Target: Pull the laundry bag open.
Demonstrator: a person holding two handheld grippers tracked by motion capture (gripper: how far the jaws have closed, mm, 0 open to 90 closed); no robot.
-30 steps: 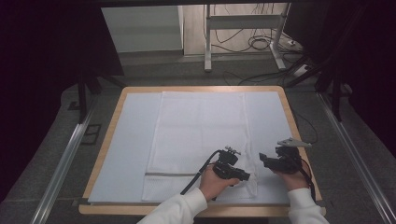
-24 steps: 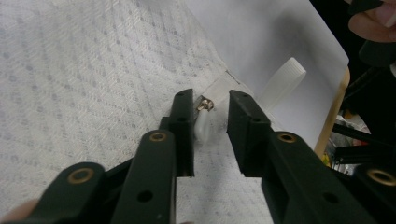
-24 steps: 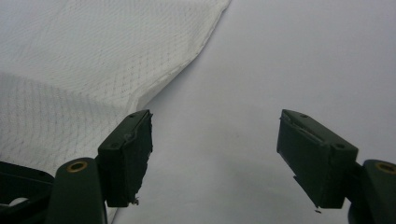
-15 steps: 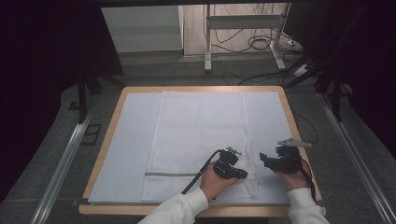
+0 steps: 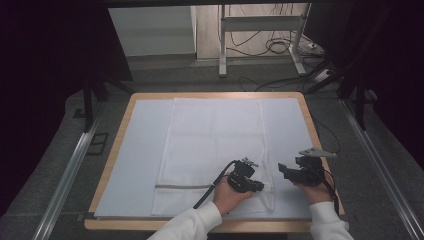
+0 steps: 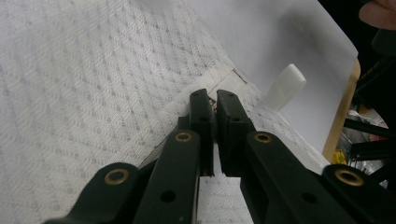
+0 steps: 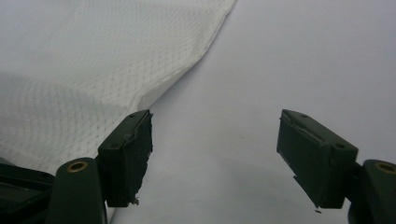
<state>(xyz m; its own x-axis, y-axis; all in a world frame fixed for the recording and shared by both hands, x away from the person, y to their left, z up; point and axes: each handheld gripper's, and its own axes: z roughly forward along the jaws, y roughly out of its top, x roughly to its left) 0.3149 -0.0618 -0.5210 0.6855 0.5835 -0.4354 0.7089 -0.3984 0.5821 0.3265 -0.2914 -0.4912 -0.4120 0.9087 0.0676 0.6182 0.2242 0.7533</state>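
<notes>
In the high view, a white mesh laundry bag (image 5: 215, 155) lies flat on the pale sheet that covers the bench (image 5: 120, 112). A grey zipper line (image 5: 182, 186) crosses the near end of the bag. The left gripper (image 5: 259, 187) rests on the near right corner of the bag, and the right gripper (image 5: 281, 169) waits just beside the bag's right edge, over the bare sheet.

In the left gripper view, the jaws of the left gripper (image 6: 214, 100) are clenched, and something small and brownish sits between their tips, probably the zipper pull at the end of the seam (image 6: 205, 86); it is too small to tell for sure. A small white block (image 6: 285, 87) lies near, on the sheet. To do this step well, the person should probably keep the grip firm and pull along the zipper line, low and straight, so that the thin mesh does not bunch.

In the right gripper view, the right gripper (image 7: 215, 158) is released, its jaws wide apart, with the bag's edge (image 7: 187, 70) beside the left jaw. It could pinch this edge to hold the bag in place.

Compared with the earlier frame, the left gripper has moved a little toward the right edge, while the right gripper stays almost where it was.
</notes>
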